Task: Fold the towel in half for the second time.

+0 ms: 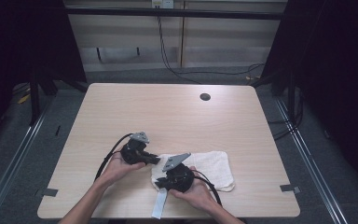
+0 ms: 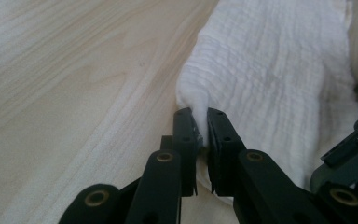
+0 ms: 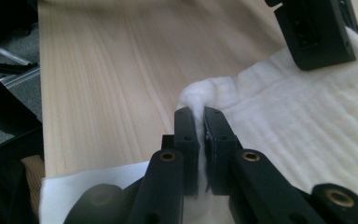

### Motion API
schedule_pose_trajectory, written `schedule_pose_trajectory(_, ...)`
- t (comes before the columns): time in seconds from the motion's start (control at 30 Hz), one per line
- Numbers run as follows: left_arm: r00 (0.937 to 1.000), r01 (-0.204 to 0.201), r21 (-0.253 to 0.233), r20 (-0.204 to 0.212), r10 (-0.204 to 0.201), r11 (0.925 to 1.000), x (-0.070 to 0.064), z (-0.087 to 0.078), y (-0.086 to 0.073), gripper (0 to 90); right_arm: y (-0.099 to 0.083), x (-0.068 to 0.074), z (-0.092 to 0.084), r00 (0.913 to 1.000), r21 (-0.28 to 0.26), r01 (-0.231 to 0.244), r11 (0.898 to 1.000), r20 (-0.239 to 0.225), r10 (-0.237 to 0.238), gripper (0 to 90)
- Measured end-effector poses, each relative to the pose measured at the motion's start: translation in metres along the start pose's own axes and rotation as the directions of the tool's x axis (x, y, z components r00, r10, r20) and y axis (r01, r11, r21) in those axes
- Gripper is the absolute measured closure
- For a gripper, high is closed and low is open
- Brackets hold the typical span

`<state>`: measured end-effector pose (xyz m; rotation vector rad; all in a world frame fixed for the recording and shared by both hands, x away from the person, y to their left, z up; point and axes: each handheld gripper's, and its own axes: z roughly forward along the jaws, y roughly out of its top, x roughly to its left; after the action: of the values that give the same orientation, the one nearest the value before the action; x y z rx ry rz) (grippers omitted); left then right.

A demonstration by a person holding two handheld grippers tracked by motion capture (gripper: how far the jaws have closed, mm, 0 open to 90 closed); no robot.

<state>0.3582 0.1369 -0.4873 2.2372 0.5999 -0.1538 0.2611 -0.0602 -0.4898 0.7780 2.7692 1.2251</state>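
From above, your white cloth [image 1: 205,168] lies at about 5 o'clock on the wooden table [image 1: 168,112], your left gripper [image 1: 154,159] at its 9 o'clock edge and your right gripper [image 1: 161,185] at its 7 o'clock corner, with a white paper strip [image 1: 160,205] just below; the grip itself is hidden there. Your left gripper view shows its jaws clenched on a pinched-up fold of the cloth. Your right gripper view shows its jaws clamped on another bunched corner, the left gripper at 1 o'clock.
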Motion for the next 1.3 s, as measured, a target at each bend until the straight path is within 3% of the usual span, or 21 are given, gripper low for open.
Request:
schedule_pose_trajectory(0.2, 0.9993, 0.032, -0.026, 0.02, -0.032, 0.9991, 0.003, -0.004, -0.001, 83.4, 0.003, -0.001, -0.01, 0.9996, -0.049, -0.023, 0.999, -0.019, 0.022, 85.3)
schedule_pose_trajectory(0.3, 0.9993, 0.03, -0.031, 0.024, -0.03, 0.999, 0.003, -0.006, 0.0, 83.4, 0.003, 0.0, -0.01, 0.9996, -0.047, -0.022, 0.999, -0.019, 0.021, 85.3)
schedule_pose_trajectory(0.83, 0.9993, 0.038, -0.077, 0.0, -0.038, 0.9963, 0.002, -0.026, 0.004, 83.4, 0.013, 0.004, -0.018, 0.9992, -0.11, -0.025, 0.994, -0.033, 0.022, 85.2)
schedule_pose_trajectory(1.0, 0.9997, 0.026, -0.076, -0.002, -0.026, 0.9968, 0.0, -0.031, 0.005, 83.5, 0.015, 0.008, -0.018, 0.9992, -0.124, -0.029, 0.992, -0.032, 0.025, 85.3)
schedule_pose_trajectory(1.3, 0.9988, 0.043, -0.078, -0.022, -0.044, 0.9961, 0.003, -0.04, 0.002, 83.6, 0.03, 0.011, -0.016, 0.9989, -0.143, -0.014, 0.99, -0.047, 0.008, 85.3)
